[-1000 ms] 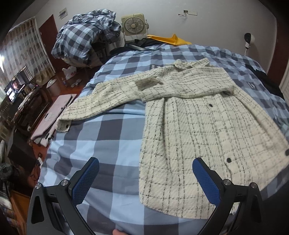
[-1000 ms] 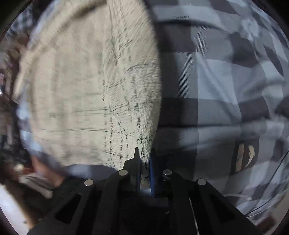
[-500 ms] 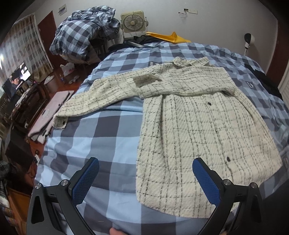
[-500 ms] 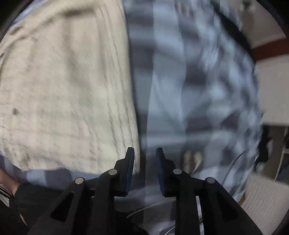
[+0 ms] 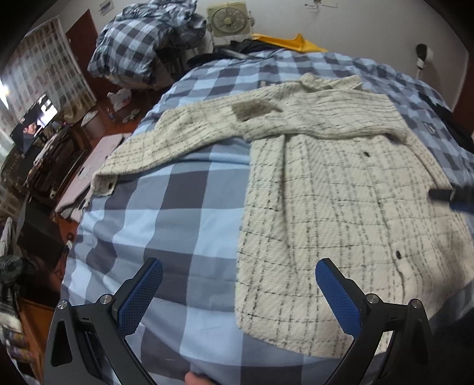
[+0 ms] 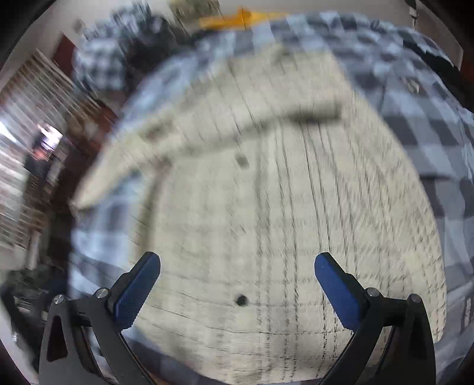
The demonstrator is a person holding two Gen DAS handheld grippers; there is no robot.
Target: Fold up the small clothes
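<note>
A cream shirt (image 5: 326, 183) with thin black checks lies front up on the blue checked bedspread (image 5: 166, 213). One sleeve is folded across its chest and the other stretches out to the left. My left gripper (image 5: 238, 266) hovers open above the shirt's lower left hem, with nothing between its blue pads. In the blurred right wrist view, my right gripper (image 6: 237, 260) hangs over the shirt (image 6: 266, 207) near a dark button. Its jaws are opening wide and nothing is between them. A dark, blue-tipped piece of it shows at the shirt's right edge (image 5: 450, 195).
A heap of checked bedding (image 5: 148, 44), a box fan (image 5: 228, 20) and a yellow cloth (image 5: 284, 41) sit past the bed's head. The bed's left edge drops to a cluttered floor with pink items (image 5: 97, 154) and a lit screen (image 5: 35, 118).
My right gripper let go of the shirt's edge, opened wide and swung in over the shirt. The left gripper sank a little toward the hem and stayed open.
</note>
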